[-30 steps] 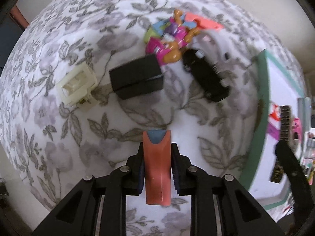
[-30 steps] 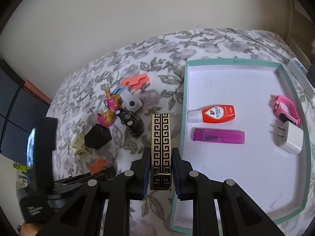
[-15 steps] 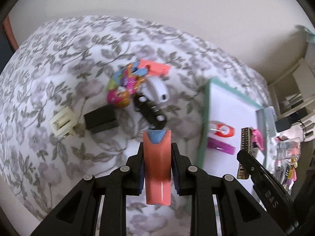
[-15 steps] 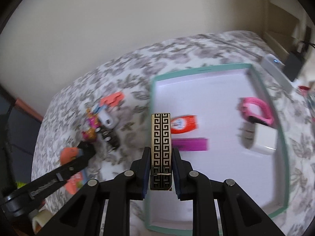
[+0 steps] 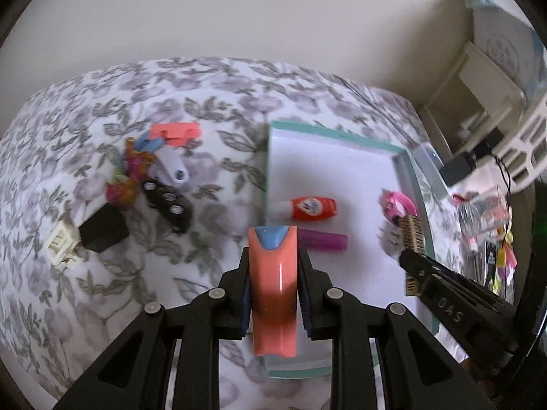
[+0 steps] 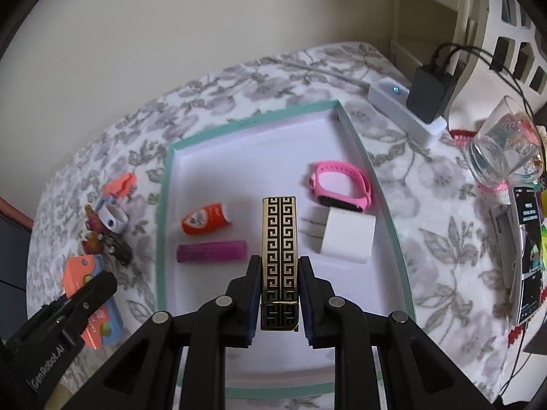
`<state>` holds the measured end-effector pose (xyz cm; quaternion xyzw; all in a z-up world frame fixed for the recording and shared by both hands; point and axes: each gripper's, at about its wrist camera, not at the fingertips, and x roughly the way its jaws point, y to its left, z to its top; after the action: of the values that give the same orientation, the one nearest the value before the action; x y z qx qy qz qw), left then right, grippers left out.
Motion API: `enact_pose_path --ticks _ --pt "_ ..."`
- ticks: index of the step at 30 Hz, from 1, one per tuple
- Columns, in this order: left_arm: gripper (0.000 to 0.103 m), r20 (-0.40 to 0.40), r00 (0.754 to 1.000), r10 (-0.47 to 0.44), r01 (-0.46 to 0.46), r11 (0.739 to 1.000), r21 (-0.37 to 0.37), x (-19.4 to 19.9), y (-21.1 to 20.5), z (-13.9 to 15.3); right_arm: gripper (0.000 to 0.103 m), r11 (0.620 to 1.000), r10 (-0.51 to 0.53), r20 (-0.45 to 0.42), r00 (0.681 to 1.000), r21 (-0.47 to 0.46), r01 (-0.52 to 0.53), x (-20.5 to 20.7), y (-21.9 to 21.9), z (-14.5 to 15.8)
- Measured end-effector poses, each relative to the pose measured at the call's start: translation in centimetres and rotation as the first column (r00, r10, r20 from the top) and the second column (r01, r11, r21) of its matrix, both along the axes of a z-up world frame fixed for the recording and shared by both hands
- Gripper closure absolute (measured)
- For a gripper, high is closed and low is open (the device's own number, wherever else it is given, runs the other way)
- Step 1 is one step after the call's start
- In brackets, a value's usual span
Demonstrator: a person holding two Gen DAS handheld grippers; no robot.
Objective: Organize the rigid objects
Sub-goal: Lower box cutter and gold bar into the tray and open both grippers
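My left gripper [image 5: 273,266] is shut on an orange case with a blue tip [image 5: 272,287], held above the left edge of the teal-rimmed white tray [image 5: 336,136]. My right gripper [image 6: 278,273] is shut on a black-and-gold patterned stick [image 6: 279,256], held over the tray's middle [image 6: 253,121]. In the tray lie an orange-red bottle [image 6: 205,222], a purple lighter [image 6: 212,252], a pink watch band [image 6: 342,188] and a white charger plug [image 6: 345,235]. The right gripper with its stick [image 5: 413,239] also shows in the left wrist view.
Left of the tray on the floral cloth lie a black toy car [image 5: 167,203], a black box [image 5: 102,229], a cream block [image 5: 59,244], colourful toys [image 5: 130,177], an orange clip [image 5: 176,133] and a white ring piece [image 5: 172,167]. A power strip [image 6: 407,109], a glass [image 6: 506,143] and a phone [image 6: 528,259] stand right.
Both grippers have moved right with their objects. The right gripper now hangs over the tray's middle; the left has come to the tray's left edge.
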<state>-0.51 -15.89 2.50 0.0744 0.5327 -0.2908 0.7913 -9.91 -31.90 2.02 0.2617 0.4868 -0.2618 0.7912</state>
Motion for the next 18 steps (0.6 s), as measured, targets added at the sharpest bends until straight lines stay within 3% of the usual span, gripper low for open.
enact_pose_path --ticks 6,18 --pt "0.079 -0.028 0.998 -0.064 0.065 0.996 0.065 -1.2 -2.2 -2.2 0.081 0.999 0.023 -0.067 0.998 0.046 -0.020 0.3 -0.2 -2.4" --pt "0.078 -0.083 0.993 -0.081 0.095 0.981 0.170 -1.8 -3.7 -5.9 0.081 0.997 0.049 -0.167 0.985 0.073 -0.037 0.8 -0.2 -5.6"
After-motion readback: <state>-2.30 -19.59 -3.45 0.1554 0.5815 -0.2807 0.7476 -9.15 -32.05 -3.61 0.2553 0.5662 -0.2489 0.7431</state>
